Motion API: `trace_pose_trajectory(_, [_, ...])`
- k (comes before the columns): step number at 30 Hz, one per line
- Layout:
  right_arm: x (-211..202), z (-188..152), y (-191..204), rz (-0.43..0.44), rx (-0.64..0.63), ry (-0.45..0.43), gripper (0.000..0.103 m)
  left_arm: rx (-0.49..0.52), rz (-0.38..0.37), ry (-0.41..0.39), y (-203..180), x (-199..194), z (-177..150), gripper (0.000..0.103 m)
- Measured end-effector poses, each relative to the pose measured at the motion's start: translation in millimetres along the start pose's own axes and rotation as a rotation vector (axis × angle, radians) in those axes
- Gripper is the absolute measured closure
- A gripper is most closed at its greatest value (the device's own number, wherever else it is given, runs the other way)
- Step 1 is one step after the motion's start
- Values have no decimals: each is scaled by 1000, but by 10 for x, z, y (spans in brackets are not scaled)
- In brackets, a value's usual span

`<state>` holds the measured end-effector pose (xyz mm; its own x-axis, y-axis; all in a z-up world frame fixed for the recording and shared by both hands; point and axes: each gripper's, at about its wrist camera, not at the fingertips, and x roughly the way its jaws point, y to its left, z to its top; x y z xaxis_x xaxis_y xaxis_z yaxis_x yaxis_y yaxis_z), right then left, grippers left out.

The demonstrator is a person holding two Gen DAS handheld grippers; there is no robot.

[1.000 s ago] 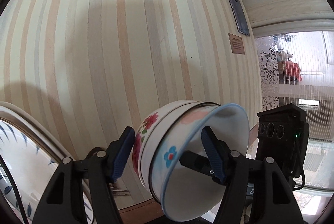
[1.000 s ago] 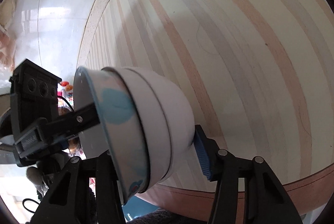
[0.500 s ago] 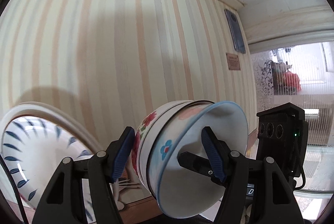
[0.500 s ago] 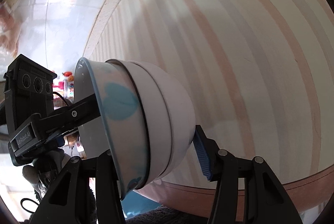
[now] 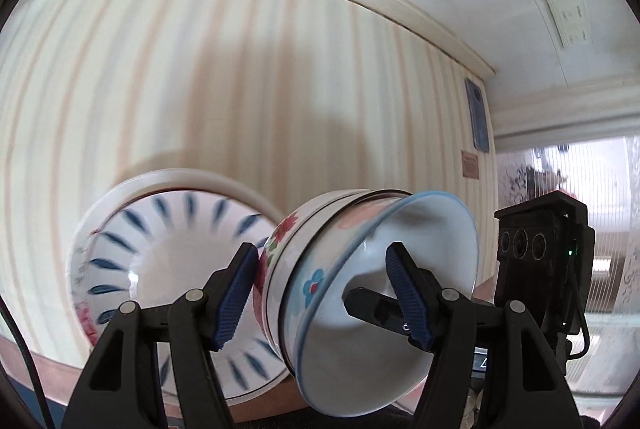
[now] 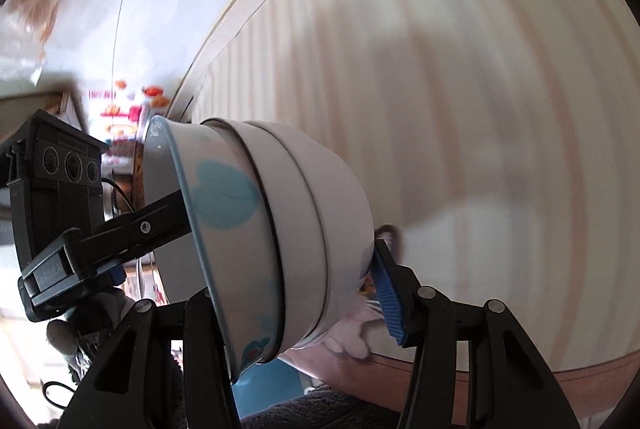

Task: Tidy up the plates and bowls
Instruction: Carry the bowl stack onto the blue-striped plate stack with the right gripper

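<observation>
Filling the space behind both claws, the striped wall (image 5: pixel 248 77) curves up to a pale moulding. Left of the left claw (image 5: pixel 320 293), past its left finger, a big bowl (image 5: pixel 160 261) with blue dashes stands tilted on its side against the wall, open face toward the camera. Between the claws, a stack of three nested bowls (image 5: pixel 360 269) is held sideways: the left claw clamps it with one finger on the flowered base and one inside the blue-rimmed top bowl, and the right claw (image 6: pixel 296 293) grips the same stack (image 6: pixel 288 229), pad against the base.
</observation>
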<state>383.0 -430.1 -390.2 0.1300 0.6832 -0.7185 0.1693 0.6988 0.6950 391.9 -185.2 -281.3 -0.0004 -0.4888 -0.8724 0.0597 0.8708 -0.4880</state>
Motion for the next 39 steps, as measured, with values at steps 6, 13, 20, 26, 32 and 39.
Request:
trace_pose_trajectory(6, [312,54,308,1,-62,66,49,-83,6,-30,417,-169,-80,40])
trace_pose_trajectory(13, [728,23,615,-11,-118,146,49,-162,25,-46,764,-224,-182,40])
trace_pose_trajectory(20, [997,35,750,-28,-140,197,49,-193,38,-50,904,-194,-232,40])
trace_pose_trajectory(26, [1099,25,779,-35,-144,214,49,-193,42,-51,955,-205,-255,40])
trace_pose_trajectory(32, [1081,38,782,-41,-146,207,50,-161,66,-45,935,-182,-285,40])
trace_pose_trajectory(39, [1063,-1,820,-68,-156,196,50,-88,206,-84,802,-291,-335,40])
